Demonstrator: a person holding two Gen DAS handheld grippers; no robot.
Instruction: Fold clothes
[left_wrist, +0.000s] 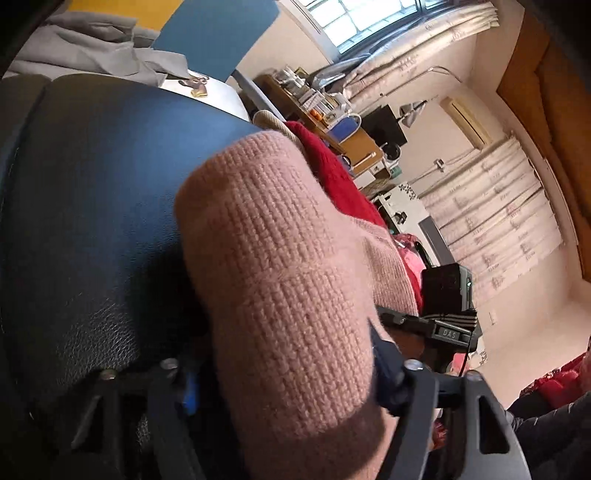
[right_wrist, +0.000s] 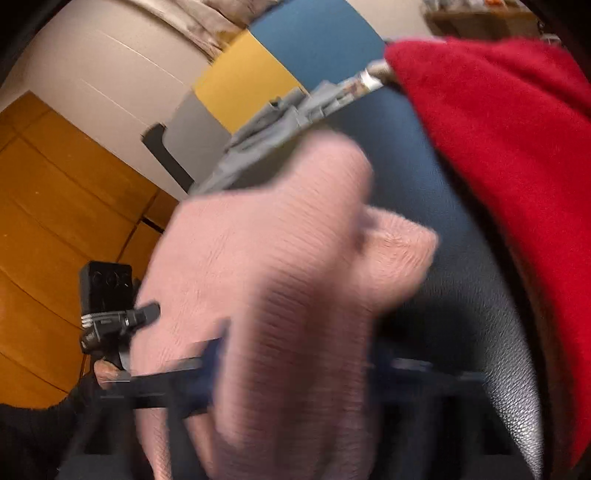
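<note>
A thick pink knit garment (left_wrist: 280, 266) bulges up between the fingers of my left gripper (left_wrist: 286, 373), filling the gap from pad to pad, so the jaws are shut on it. It rests on a dark blue leather seat (left_wrist: 92, 184). In the right wrist view the same pink knit (right_wrist: 280, 258) is blurred and sits between the fingers of my right gripper (right_wrist: 295, 362), which is shut on it. A red knit garment (right_wrist: 498, 147) lies beside it, also seen behind the pink one as red fabric (left_wrist: 332, 166). The fingertips are hidden by fabric.
Crumpled grey clothing (left_wrist: 92, 48) lies at the seat's far edge. A cluttered wooden desk (left_wrist: 332, 122) and curtains stand beyond. A wooden wardrobe (right_wrist: 55, 203) fills the left of the right wrist view, where a hand (right_wrist: 107, 371) holds the other gripper's black body (right_wrist: 107, 295).
</note>
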